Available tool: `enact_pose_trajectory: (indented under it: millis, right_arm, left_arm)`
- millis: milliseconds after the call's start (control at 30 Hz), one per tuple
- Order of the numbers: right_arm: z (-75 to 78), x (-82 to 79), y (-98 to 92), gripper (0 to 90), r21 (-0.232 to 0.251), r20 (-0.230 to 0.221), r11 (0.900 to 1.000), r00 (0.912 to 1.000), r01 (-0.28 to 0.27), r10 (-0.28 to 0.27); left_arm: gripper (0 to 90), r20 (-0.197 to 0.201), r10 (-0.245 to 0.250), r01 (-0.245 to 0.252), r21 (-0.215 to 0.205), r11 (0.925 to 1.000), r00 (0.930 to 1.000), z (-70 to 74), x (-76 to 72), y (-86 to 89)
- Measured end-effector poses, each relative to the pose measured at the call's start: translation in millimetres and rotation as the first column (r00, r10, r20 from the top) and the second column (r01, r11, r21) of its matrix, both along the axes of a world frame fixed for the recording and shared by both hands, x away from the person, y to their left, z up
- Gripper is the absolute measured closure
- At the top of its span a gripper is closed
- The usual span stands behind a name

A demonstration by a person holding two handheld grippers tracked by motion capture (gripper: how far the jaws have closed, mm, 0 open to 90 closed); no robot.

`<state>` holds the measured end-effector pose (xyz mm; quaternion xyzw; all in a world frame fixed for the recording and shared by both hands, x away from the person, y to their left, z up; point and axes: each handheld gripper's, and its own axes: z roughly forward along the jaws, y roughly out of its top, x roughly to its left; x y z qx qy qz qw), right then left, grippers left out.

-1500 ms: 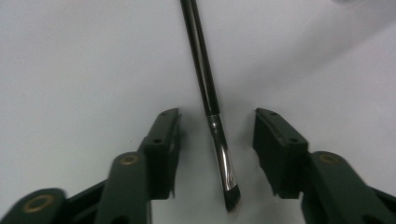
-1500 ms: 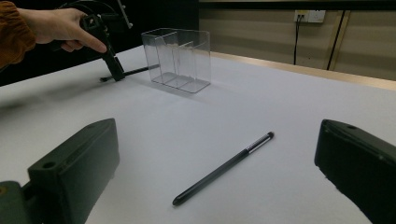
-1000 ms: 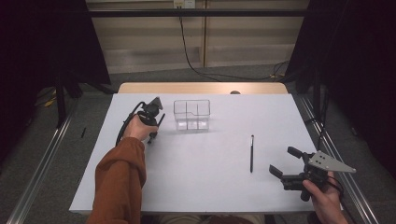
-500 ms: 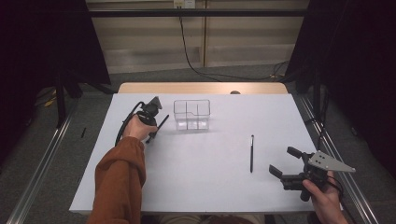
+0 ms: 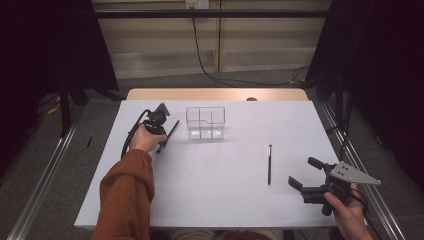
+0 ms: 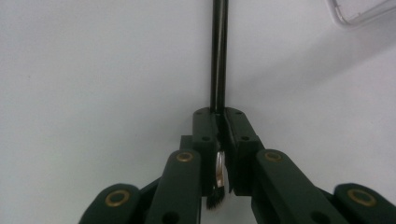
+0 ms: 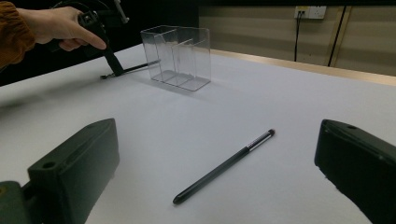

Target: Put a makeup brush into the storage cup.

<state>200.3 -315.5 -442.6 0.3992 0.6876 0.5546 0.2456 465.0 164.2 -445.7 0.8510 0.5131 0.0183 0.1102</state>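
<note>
Nearest the person, at the bottom right of the high view, the right hand [image 5: 345, 212] holds the right gripper [image 5: 304, 174] low over the white tabletop [image 5: 225, 200]. Its jaws are spread wide with nothing between them. In the right gripper view the two black jaws stand far apart at the lower corners, and a black pen [image 7: 224, 167] lies flat on the tabletop in the gap ahead of them, touching neither. In the high view this pen [image 5: 269, 164] lies just to the left of the right gripper, running toward the far edge.

Farther off, on the left side of the tabletop, the left hand [image 5: 146, 140], in an orange sleeve [image 5: 125, 195], holds the left gripper [image 5: 161, 146] tipped down toward the tabletop. Its jaws are pressed together on a thin black brush [image 6: 218, 56]. In the left gripper view the silver collar and dark bristles sit between the pads, and the handle runs straight out ahead, low over the tabletop. In the high view the brush [image 5: 171, 131] slants away from the gripper toward a clear plastic box [image 5: 205, 123], ending just beside its left wall.

The box has inner dividers and stands upright near the far middle of the tabletop. In the right gripper view the brush handle reaches up to the box [image 7: 180, 56].
</note>
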Motion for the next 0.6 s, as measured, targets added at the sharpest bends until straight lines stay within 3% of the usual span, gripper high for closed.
enact_pose_trajectory:
  millis: [200, 433, 600]
  right_arm:
    - [0.0, 0.1, -0.1, 0.0, -0.001, -0.001, 1.0, 1.0, 0.001, -0.001]
    - [0.0, 0.0, -0.2, 0.0, -0.001, 0.0, 1.0, 1.0, 0.002, -0.002]
    - [-0.1, 0.4, -0.1, 0.0, 0.002, -0.002, 1.0, 1.0, 0.004, -0.004]
  left_arm:
    - [84.1, 0.02, 0.014, -0.013, -0.045, 0.9989, 0.9997, 4.7, -0.4, 4.7]
    - [84.0, 0.066, 0.03, -0.024, -0.092, 0.9955, 0.9973, 11.6, -3.6, 9.7]
    - [84.0, 0.112, 0.036, -0.025, -0.102, 0.9944, 0.9931, 19.1, -7.1, 12.1]
